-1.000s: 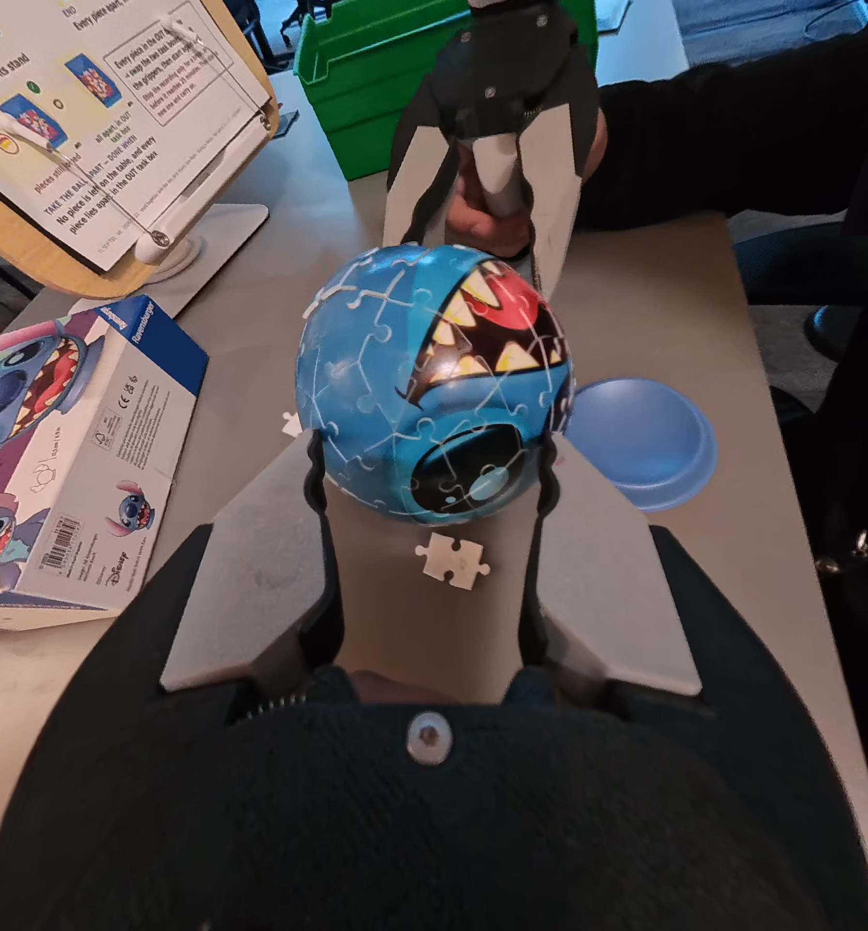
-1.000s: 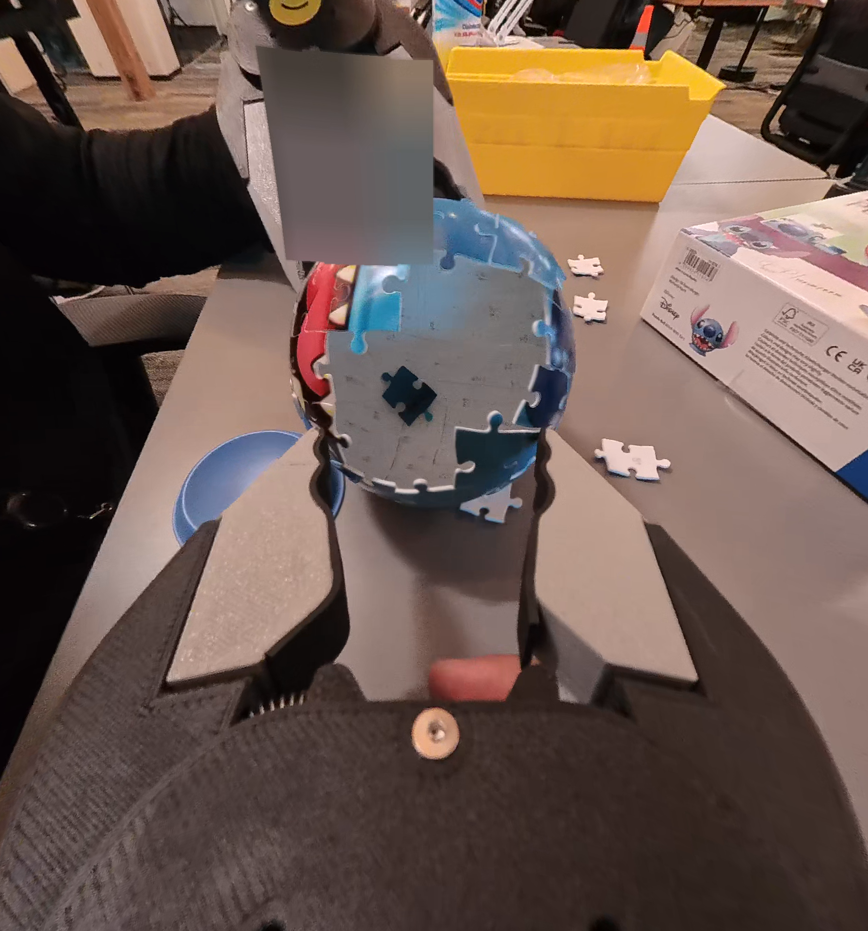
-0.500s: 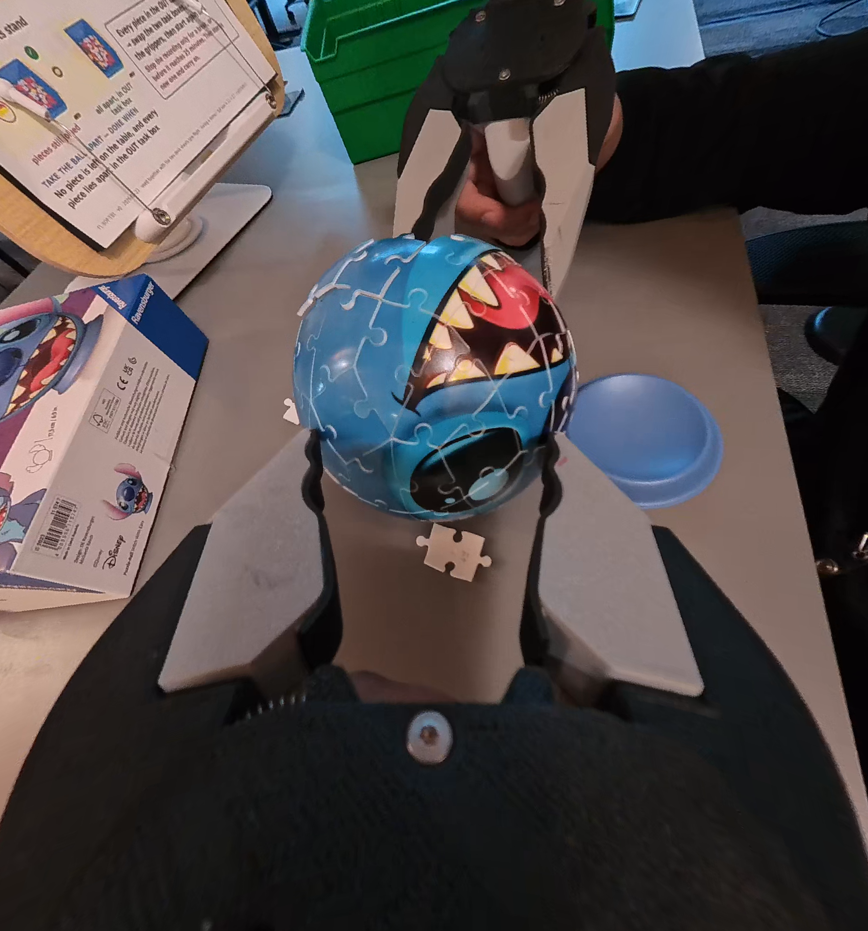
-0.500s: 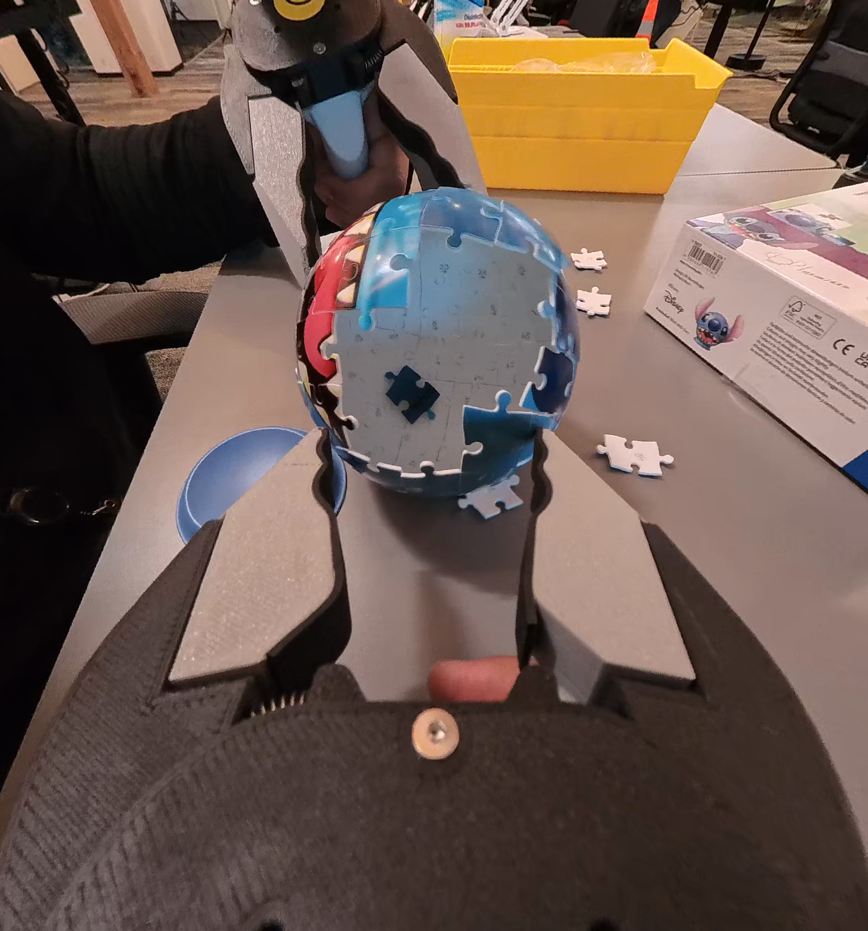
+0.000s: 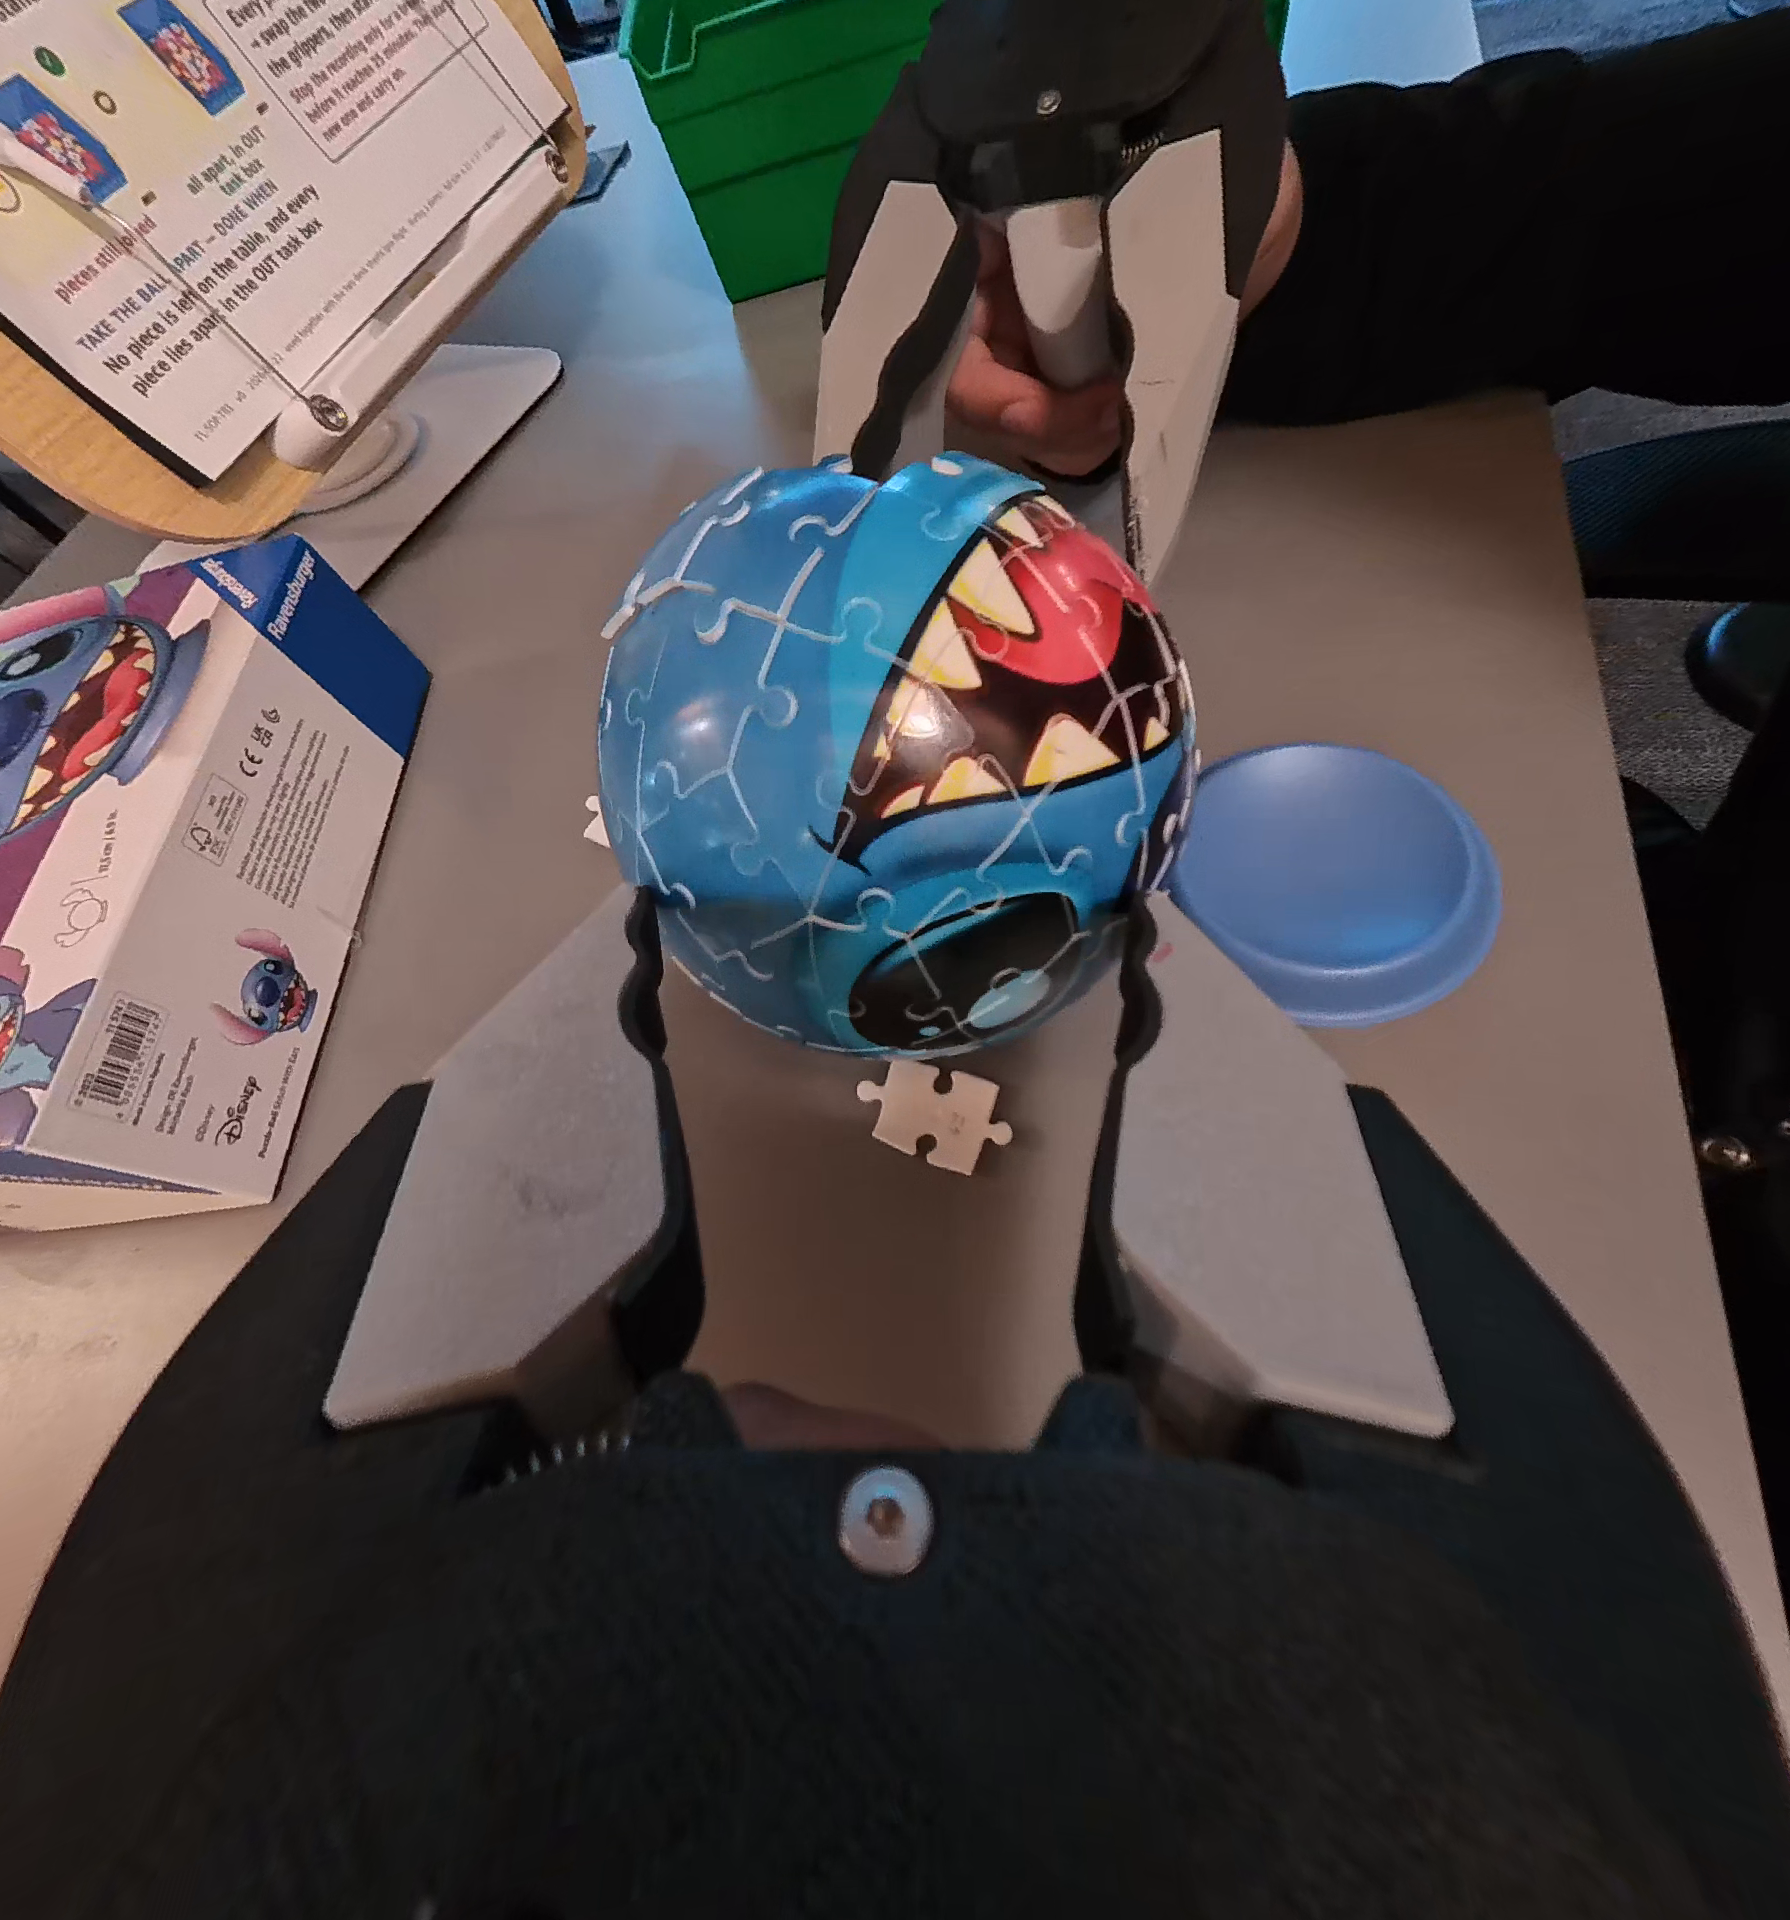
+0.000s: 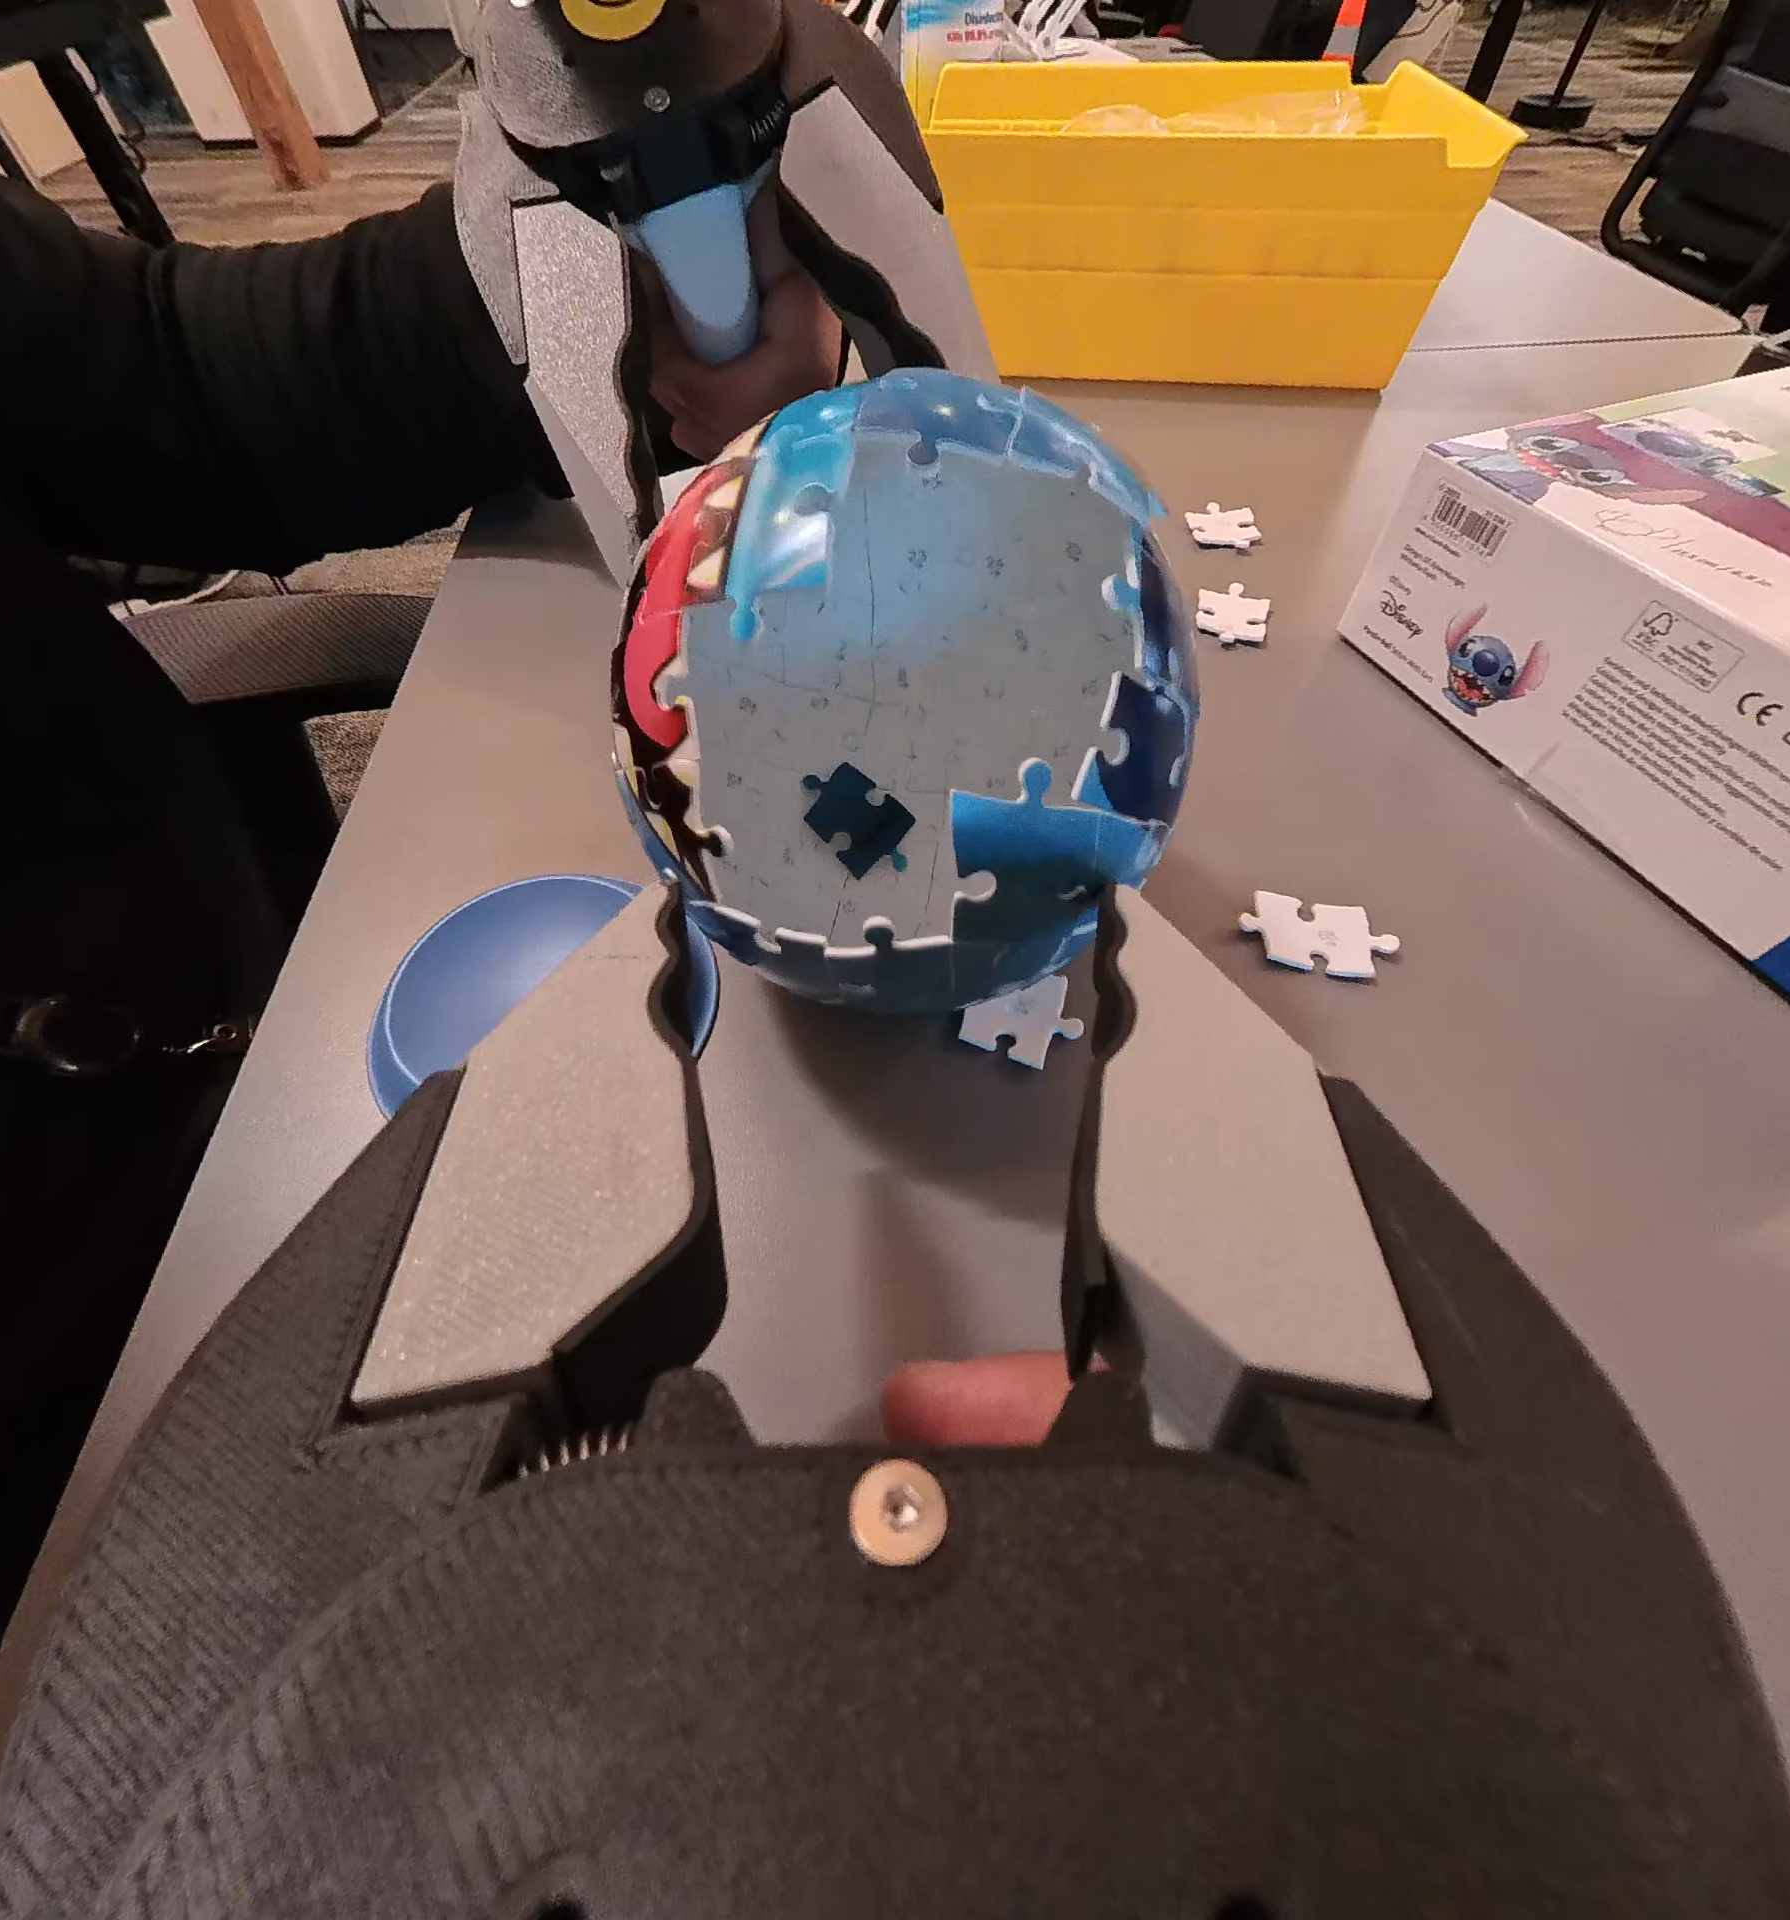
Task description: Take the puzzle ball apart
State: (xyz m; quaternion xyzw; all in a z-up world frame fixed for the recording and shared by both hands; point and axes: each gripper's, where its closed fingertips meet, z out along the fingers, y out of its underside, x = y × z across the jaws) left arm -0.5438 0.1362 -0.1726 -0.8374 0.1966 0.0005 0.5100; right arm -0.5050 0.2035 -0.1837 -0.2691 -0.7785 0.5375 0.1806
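Item 1, at 9 o'clock in my left wrist view: puzzle box (image 5: 158, 883), lying flat on the bench (image 5: 1390, 582). Behind it, at 11 o'clock, an instruction sheet on a wooden stand (image 5: 247, 208).

Item 2, centre: puzzle ball (image 5: 896, 753), blue with a toothed red mouth, in the air just above the bench. My left claw (image 5: 886, 930) is spread wide with both tips against the ball's lower flanks, cradling it from below at 6 o'clock. One loose white piece (image 5: 935, 1117) lies on the bench under it.

Item 3, at 12 o'clock beyond the ball: my right claw (image 5: 995, 499), also spread, its tips at the far side of the ball. Whether they grip or only touch, I cannot tell.

Item 4, at 3 o'clock: blue stand dish (image 5: 1332, 883), just beside the ball, empty.

Right wrist view, same order: the stand dish at 9 o'clock; the ball (image 6: 901, 686) dead ahead between the spread fingers of my right claw (image 6: 886, 920), showing a large opening onto its grey inner face, a dark loose piece (image 6: 860, 821) lying inside. Scattered white pieces (image 6: 1317, 935) rest at 3 o'clock, the box farther right.

Governing relation: the opening faces my right claw, so I judge that claw better placed to pick at the edge pieces while the left steadies. The ball being round, no long axis governs.
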